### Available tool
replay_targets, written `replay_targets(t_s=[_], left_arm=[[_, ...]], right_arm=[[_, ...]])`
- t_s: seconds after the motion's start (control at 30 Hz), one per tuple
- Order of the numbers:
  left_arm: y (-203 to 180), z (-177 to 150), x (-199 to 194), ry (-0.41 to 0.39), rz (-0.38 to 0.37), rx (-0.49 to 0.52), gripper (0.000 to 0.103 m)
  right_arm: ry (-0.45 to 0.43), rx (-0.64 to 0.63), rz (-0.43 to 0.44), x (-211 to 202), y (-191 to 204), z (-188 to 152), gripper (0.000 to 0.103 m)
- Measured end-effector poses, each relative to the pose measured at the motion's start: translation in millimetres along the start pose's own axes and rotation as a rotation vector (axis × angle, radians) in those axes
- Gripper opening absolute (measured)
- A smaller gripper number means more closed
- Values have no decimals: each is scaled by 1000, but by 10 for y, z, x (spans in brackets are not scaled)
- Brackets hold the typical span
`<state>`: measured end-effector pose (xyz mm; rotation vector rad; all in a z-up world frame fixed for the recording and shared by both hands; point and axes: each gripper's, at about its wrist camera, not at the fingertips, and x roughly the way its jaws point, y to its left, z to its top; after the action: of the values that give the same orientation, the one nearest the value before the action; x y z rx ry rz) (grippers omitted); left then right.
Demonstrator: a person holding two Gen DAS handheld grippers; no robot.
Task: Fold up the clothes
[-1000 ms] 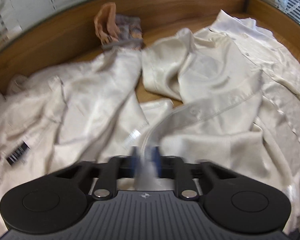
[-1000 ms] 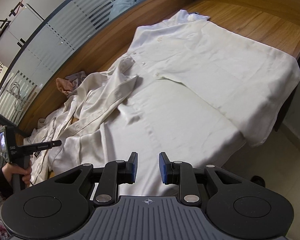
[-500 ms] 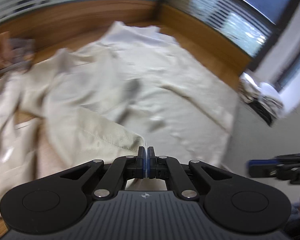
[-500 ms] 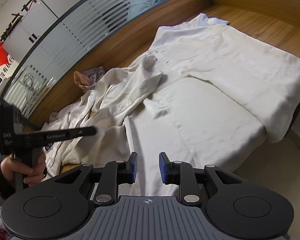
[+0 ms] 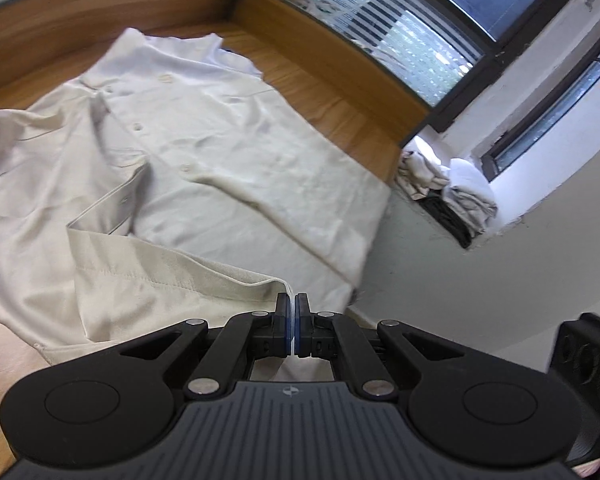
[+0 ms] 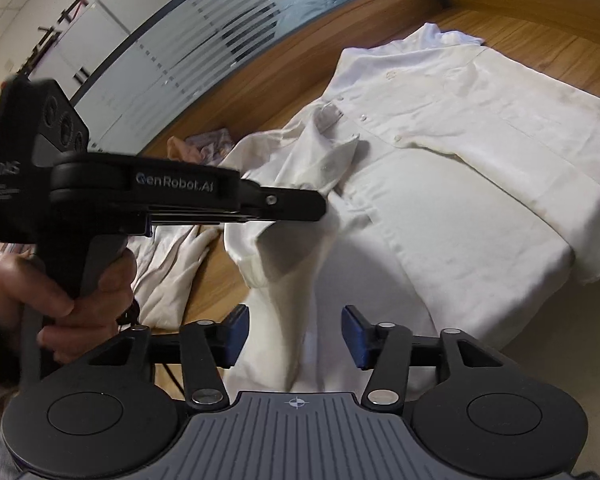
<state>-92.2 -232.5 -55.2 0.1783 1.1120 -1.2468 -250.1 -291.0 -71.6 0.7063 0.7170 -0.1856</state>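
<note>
Shirt [image 6: 452, 168] lies spread on the wooden bench [image 6: 548, 44], collar far, hem near. Left gripper [image 5: 292, 312], clamped shut on a sleeve's edge, hangs it directly ahead of the right gripper [image 6: 294, 336], whose empty jaws are opening.

Soft, matt cream cloth shirt [image 5: 228, 160] lies on a smooth, faintly glossy wood-grain table [image 5: 332, 92].
</note>
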Motion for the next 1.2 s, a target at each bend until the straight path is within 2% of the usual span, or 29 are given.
replay_targets(t_s=[0.13,0.17,0.23,0.27,0.3,0.43,0.53,0.6,0.83,0.93,1.13,1.2], left_arm=[[-136,-6,63,15,-30,22,1],[-169,-9,77,19,-36,29,1],[-220,-16,92,27,-46,44,1],[-238,-20,97,31,-47,54,2],[-250,-25,93,31,-46,64,2],[-207,-23,-7,17,-32,91,4],[-77,-24,-124,5,6,111,17],[56,-20,-211,-1,45,112,23],[767,42,-426,-46,250,45,24],[1064,78,-480,-72,341,22,31],[1520,236,-472,-85,430,11,33],[1638,311,-426,-86,449,20,37]], right_arm=[[-29,16,-15,108,-21,47,54],[-32,17,-20,120,-35,49,52],[-39,18,-28,140,-65,51,30],[-42,19,-32,150,-81,52,9],[-43,21,-42,145,-100,54,5],[-53,32,-102,28,-211,50,4],[-50,76,-153,-85,-379,27,4],[-49,104,-192,-150,-500,-12,4],[-58,225,-271,-256,-850,-130,5],[-64,261,-298,-272,-936,-156,5],[-53,267,-320,-217,-926,-158,4],[-48,267,-328,-189,-920,-132,4]])
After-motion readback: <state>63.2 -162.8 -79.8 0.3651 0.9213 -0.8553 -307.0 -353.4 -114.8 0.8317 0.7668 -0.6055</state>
